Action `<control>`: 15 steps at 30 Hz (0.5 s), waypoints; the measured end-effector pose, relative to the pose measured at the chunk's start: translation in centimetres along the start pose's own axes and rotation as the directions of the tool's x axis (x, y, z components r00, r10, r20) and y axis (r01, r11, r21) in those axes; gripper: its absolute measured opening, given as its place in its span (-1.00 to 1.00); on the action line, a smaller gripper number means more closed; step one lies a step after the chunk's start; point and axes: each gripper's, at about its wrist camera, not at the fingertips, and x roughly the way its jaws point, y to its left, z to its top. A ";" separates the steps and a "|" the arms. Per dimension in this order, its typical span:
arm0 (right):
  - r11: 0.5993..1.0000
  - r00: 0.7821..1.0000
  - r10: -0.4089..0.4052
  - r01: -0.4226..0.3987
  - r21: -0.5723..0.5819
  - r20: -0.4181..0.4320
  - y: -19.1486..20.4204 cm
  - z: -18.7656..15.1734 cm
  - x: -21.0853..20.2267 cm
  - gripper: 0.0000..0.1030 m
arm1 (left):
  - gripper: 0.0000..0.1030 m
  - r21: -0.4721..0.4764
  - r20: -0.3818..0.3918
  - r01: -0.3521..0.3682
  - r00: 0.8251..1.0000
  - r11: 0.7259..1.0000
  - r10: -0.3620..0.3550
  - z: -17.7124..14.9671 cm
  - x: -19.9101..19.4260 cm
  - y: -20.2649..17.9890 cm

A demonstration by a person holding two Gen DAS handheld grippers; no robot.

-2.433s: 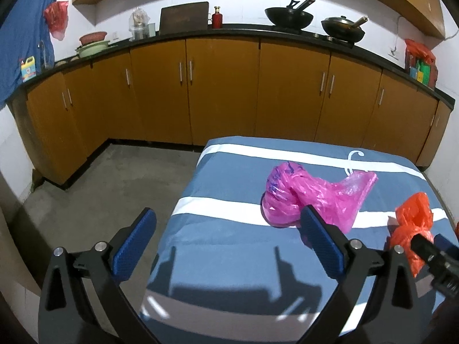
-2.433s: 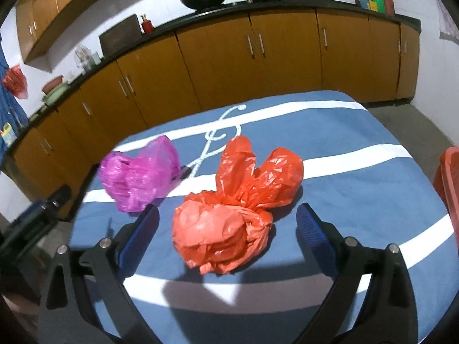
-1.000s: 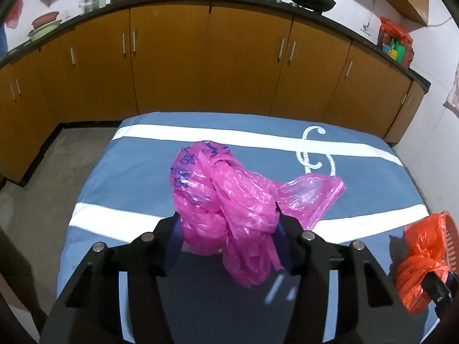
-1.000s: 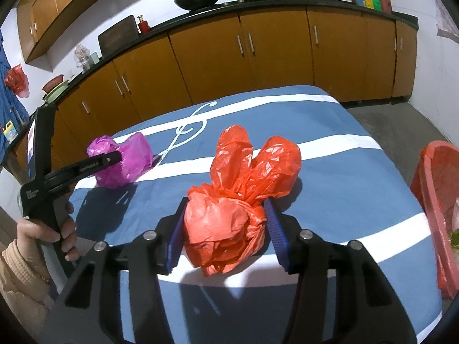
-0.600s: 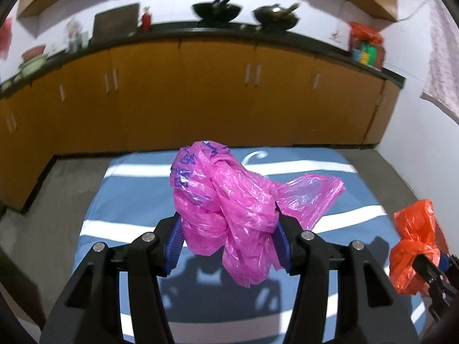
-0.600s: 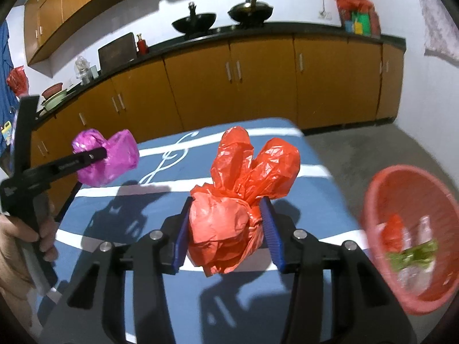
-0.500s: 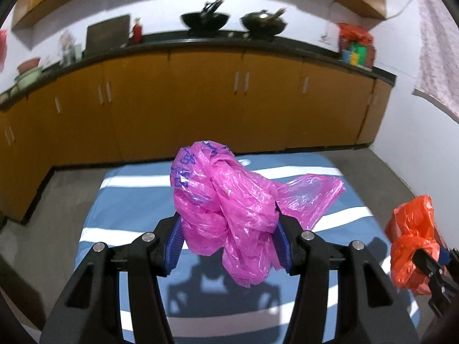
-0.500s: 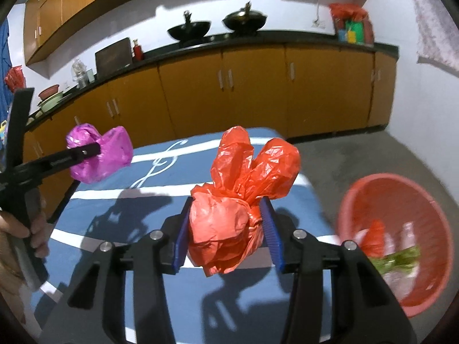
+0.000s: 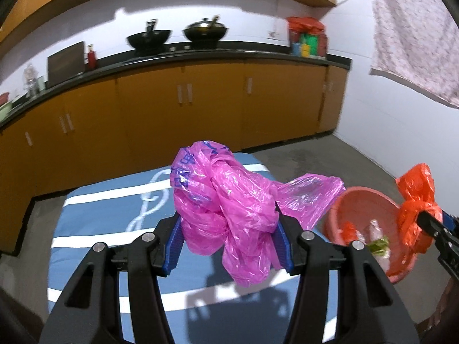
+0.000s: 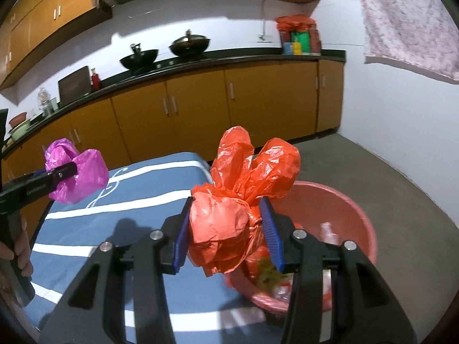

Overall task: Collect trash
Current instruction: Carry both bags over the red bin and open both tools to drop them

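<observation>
My left gripper point(image 9: 228, 239) is shut on a crumpled pink plastic bag point(image 9: 226, 200) and holds it in the air above the blue striped table point(image 9: 114, 215). My right gripper point(image 10: 228, 236) is shut on a crumpled orange plastic bag point(image 10: 243, 195) and holds it over the near rim of a red basin point(image 10: 344, 209). The basin point(image 9: 370, 200) stands on the floor right of the table and holds some scraps. The orange bag point(image 9: 416, 209) also shows at the right of the left wrist view, and the pink bag point(image 10: 76, 172) at the left of the right wrist view.
Orange kitchen cabinets point(image 9: 183, 106) under a black counter run along the back wall, with two woks point(image 9: 205, 31) on top. Grey concrete floor point(image 10: 373, 172) lies around the basin. A patterned cloth point(image 9: 416, 37) hangs at the upper right.
Both grippers closed on their bags, lifted them off the table and swung right. The red basin has come into view, and the orange bag is now over it.
</observation>
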 end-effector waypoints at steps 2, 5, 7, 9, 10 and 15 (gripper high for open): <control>1.000 1.000 -0.015 0.015 -0.002 -0.001 -1.3 0.0 -0.4 -0.13 | 0.05 0.014 -0.001 0.022 1.000 1.000 -0.022 0.1 0.1 -1.1; 0.999 0.999 -0.034 0.034 -0.003 -0.003 -2.9 0.0 -0.8 -0.13 | 0.05 0.032 -0.005 0.065 0.998 0.997 -0.064 0.1 0.1 -2.9; 0.999 0.999 -0.051 0.051 -0.001 -0.004 -4.0 0.1 -0.9 -0.13 | 0.05 0.054 -0.007 0.087 0.996 0.995 -0.086 0.1 0.1 -4.2; 0.998 0.998 -0.065 0.065 0.011 -0.006 -5.0 0.1 -0.9 -0.12 | 0.05 0.071 -0.010 0.104 0.995 0.992 -0.104 0.0 0.3 -5.4; 0.997 0.997 -0.071 0.071 0.018 -0.007 -5.6 0.1 -1.0 -0.12 | 0.05 0.077 -0.011 0.112 0.994 0.991 -0.111 0.0 0.3 -5.9; 0.994 0.995 -0.097 0.097 0.053 0.008 -8.0 0.9 -1.2 -0.12 | 0.05 0.121 -0.021 0.149 0.989 0.981 -0.148 -0.3 0.9 -9.1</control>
